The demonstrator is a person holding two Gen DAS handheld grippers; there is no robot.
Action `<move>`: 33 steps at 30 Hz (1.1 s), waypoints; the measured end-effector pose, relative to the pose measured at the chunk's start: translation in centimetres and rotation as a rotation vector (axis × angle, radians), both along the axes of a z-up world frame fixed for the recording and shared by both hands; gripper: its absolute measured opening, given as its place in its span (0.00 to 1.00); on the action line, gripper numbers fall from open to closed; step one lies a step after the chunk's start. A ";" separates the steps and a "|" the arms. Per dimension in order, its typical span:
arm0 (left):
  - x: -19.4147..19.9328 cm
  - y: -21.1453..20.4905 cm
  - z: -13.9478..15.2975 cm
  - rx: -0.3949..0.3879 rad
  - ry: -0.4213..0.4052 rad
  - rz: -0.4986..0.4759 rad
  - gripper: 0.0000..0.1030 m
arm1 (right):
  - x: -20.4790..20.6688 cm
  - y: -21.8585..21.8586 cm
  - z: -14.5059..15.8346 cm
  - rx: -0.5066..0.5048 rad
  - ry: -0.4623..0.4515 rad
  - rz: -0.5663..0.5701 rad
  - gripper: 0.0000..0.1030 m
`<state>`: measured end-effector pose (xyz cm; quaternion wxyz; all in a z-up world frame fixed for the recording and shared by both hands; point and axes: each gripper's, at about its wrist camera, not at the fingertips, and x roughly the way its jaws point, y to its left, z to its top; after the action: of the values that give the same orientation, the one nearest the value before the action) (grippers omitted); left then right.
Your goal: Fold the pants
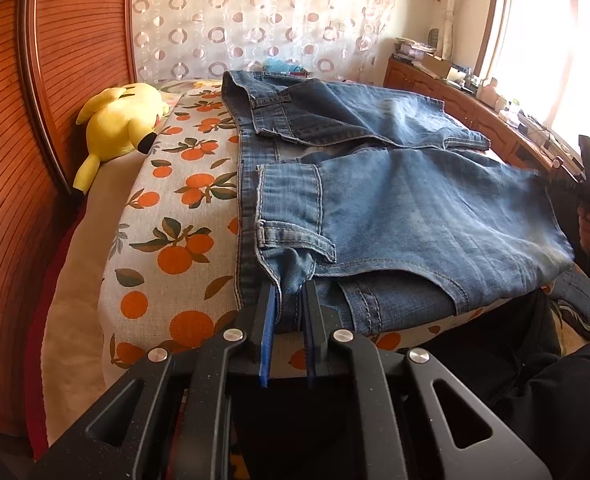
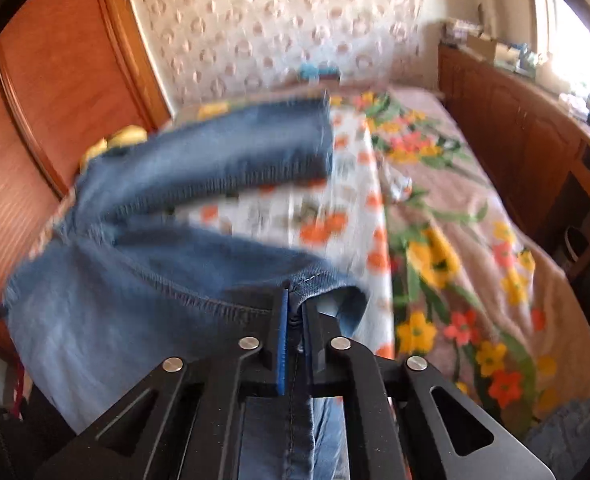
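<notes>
Left wrist view: my left gripper (image 1: 289, 292) is clamped on the jeans (image 1: 395, 200) at the waistband on the bed (image 1: 167, 216), my right gripper (image 2: 295, 300) clamped on a hem, mid-fold; next, I judge, laying the hem across at the waistband.

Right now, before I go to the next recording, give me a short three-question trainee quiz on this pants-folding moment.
1. True or false: the left gripper is clamped on denim at the near edge of the jeans.
2. Multiple choice: what lies by the wooden headboard? A) a yellow plush toy B) a folded towel C) a pair of shoes
3. Fill in: the right gripper is shut on a stitched ____ of the jeans.

Key
1. True; fabric sits pinched between its blue pads.
2. A, the yellow plush toy on the orange-print sheet.
3. Seam.
</notes>
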<state>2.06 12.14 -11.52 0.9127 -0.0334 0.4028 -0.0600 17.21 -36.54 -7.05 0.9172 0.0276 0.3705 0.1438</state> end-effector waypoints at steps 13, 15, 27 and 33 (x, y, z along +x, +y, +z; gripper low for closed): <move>0.1 -0.5 -0.9 -0.015 0.018 -0.013 0.13 | 5.6 2.0 -2.8 -0.062 0.083 -0.114 0.10; 0.1 -0.5 -0.9 -0.017 0.019 -0.012 0.13 | 4.9 1.6 -2.2 -0.057 0.074 -0.122 0.18; 0.3 -0.7 -0.8 -0.010 0.019 -0.008 0.13 | -10.7 -1.9 -1.5 -0.085 0.000 -0.022 0.39; 0.5 -0.9 -0.8 0.000 0.022 -0.008 0.13 | -14.2 -2.3 -2.7 -0.171 0.064 0.083 0.44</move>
<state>2.60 11.26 -12.28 0.9080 -0.0325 0.4129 -0.0633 3.03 -38.88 -9.76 0.8971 -0.0617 0.4114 0.1487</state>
